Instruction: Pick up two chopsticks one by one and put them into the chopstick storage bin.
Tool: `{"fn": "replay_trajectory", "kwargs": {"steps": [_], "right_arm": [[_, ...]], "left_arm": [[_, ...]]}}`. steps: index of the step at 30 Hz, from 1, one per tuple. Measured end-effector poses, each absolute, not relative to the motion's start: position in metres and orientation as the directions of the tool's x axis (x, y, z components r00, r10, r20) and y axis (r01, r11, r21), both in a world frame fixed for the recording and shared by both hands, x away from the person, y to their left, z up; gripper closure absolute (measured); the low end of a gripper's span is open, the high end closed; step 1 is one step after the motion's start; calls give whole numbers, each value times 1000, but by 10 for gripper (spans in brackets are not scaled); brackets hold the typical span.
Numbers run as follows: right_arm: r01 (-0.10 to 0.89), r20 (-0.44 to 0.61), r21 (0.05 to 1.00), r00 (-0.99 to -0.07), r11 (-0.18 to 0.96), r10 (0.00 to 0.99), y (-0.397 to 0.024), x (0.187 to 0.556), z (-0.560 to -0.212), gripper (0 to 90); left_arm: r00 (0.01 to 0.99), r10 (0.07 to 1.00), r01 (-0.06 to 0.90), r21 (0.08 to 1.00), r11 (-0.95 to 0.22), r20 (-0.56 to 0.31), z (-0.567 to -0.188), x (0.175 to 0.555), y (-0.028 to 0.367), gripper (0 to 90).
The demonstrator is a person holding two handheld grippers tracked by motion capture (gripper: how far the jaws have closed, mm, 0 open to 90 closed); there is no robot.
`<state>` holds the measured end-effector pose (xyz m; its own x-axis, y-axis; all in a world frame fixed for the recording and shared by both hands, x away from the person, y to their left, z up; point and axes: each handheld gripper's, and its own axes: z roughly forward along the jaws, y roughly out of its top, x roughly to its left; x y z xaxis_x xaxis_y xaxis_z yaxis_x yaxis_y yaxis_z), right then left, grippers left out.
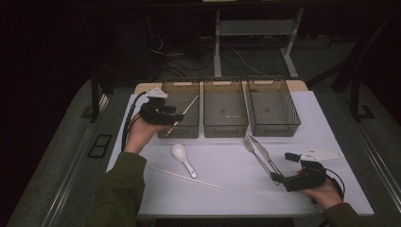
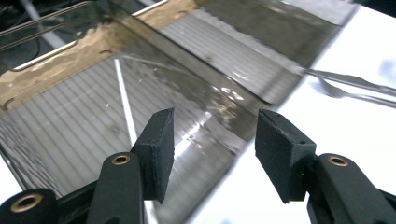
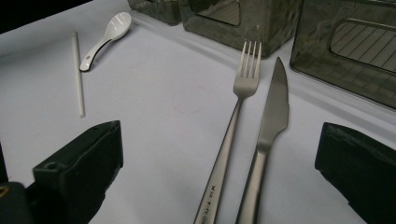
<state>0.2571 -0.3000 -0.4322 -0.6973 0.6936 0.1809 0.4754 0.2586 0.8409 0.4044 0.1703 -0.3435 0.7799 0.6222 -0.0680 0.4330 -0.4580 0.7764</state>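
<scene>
Three smoky clear bins stand in a row at the back of the white table. My left gripper (image 1: 176, 117) (image 2: 215, 126) hovers over the near corner of the left bin (image 1: 182, 131) (image 2: 56, 130), open, with nothing between its jaws. A white chopstick (image 1: 189, 107) (image 2: 125, 100) lies slanted inside that bin. At the front right my right gripper (image 1: 283, 168) (image 3: 219, 128) is open and low on the table. The handles of a steel fork (image 1: 251, 147) (image 3: 245, 74) and a steel knife (image 1: 263, 152) (image 3: 275, 107) lie between its jaws, untouched by the pads.
A white ceramic spoon (image 1: 181, 156) (image 3: 109, 32) and a second white chopstick (image 1: 187, 177) (image 3: 78, 74) lie on the table's middle left. The middle bin (image 1: 225, 128) and right bin (image 1: 276, 127) hold nothing. Desk legs and cables stand on the floor beyond.
</scene>
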Motion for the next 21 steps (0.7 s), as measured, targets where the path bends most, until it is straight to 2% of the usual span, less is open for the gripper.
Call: {"fn": "replay_trajectory", "kwargs": {"steps": [5, 9, 16, 21], "right_arm": [[477, 182, 840, -697, 258, 694, -300, 257, -432, 10], [475, 179, 841, -697, 260, 694, -300, 257, -432, 10], [477, 181, 840, -696, 259, 695, -300, 257, -432, 10], [475, 180, 841, -696, 258, 695, -300, 257, -432, 10]], "left_arm": [[803, 594, 410, 776, -479, -58, -347, 377, 180, 481], [816, 576, 400, 767, -501, -50, -359, 360, 188, 558], [832, 552, 411, 729, -547, -54, -387, 337, 205, 547], [858, 511, 398, 703, -590, -57, -402, 322, 212, 584]]}}
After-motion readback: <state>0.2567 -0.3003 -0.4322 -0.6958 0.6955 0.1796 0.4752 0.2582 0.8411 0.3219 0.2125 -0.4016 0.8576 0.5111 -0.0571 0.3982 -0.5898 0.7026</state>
